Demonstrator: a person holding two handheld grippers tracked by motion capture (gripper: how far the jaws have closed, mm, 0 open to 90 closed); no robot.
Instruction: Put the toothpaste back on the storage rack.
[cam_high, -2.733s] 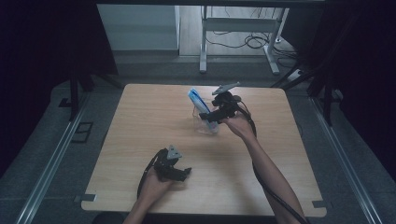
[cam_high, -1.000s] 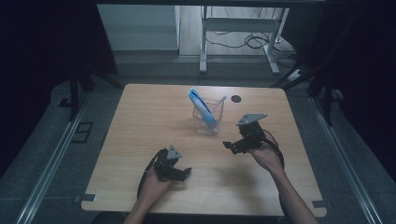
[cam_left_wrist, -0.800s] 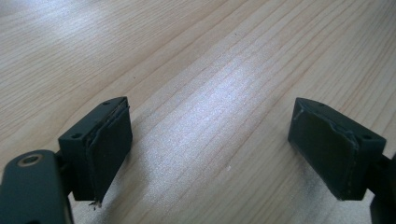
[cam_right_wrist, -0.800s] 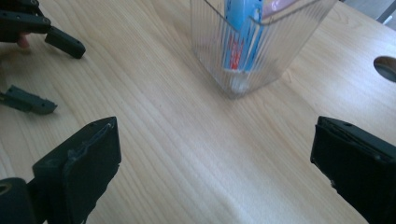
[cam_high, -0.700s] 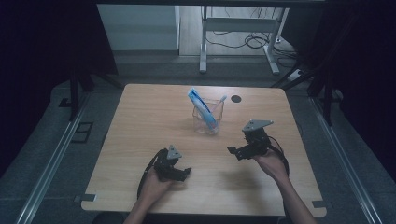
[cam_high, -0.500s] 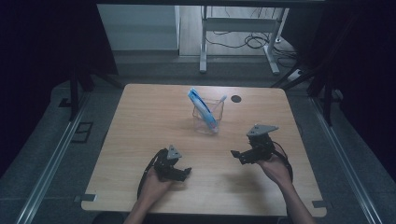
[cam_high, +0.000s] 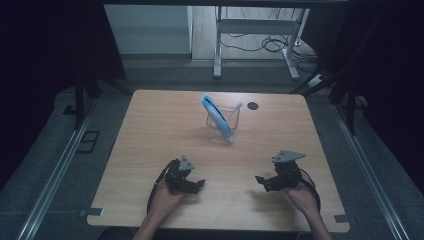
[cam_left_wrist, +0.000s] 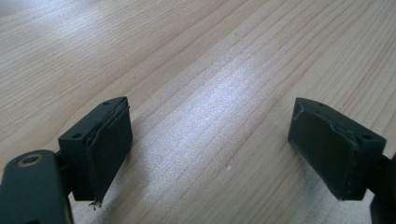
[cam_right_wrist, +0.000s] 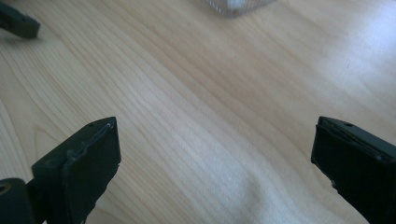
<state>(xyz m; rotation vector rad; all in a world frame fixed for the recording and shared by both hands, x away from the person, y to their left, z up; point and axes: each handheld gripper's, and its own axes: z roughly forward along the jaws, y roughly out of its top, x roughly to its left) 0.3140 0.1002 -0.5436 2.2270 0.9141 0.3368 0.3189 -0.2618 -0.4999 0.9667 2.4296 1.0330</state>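
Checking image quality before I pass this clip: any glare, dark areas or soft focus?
High view: dim, surroundings nearly black, only the table lit. Left gripper view: a pale sheen on the wood between the fingers, grain sharp. Right gripper view: the clear cup at the top edge is blurred, and far wood is soft.

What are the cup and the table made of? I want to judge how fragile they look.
The cup looks like clear plastic or glass, since the blue item shows through its wall; which one is unclear. The table looks like light wood or laminate, matte, with visible grain lines.
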